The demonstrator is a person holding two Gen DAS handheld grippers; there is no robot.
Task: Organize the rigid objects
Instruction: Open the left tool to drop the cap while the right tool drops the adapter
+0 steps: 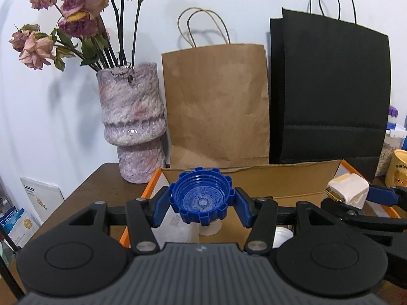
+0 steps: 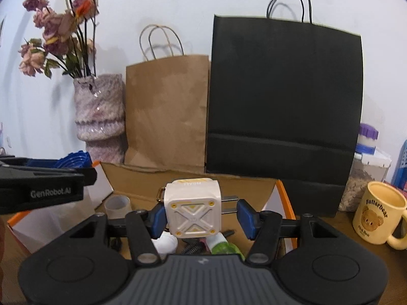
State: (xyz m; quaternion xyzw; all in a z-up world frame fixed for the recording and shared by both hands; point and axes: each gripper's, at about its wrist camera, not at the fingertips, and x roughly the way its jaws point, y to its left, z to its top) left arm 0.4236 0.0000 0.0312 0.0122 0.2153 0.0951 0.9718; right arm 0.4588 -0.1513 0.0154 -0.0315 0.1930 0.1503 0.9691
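**Blue cap and white plug held over an open box**

Dark brown desk (image 1: 84, 185) against a pale wall. Far left, a mottled pink vase (image 1: 132, 124) of dried roses, standing just beside an orange-edged cardboard box (image 1: 292, 178). Behind the box, a brown paper bag (image 1: 216, 106) and a taller black paper bag (image 1: 330, 96), both upright and leaning on the wall, out of the working area.

Left claw (image 1: 202, 204) clenched on a blue screw cap (image 1: 202, 198), pads pressing its ribbed rim from both sides, hollow threaded side facing the camera. Held above the box's left part, seemingly so it can be dropped in among a white tube and other small items below.

Right claw (image 2: 201, 214) grasping a white cube-shaped plug adapter (image 2: 192, 209), left pad on its body, right pad against its metal prongs: a sideways hold that looks less secure than a grip on two flat faces. Poised over the box's middle, above a green bottle (image 2: 225, 247) and black odds and ends.

Right of the box, a yellow bear-print mug (image 2: 379, 213) on the desk, well apart from both claws, with a clear lidded container (image 2: 366, 175) behind it.

Both items apparently about to be sorted into the box.
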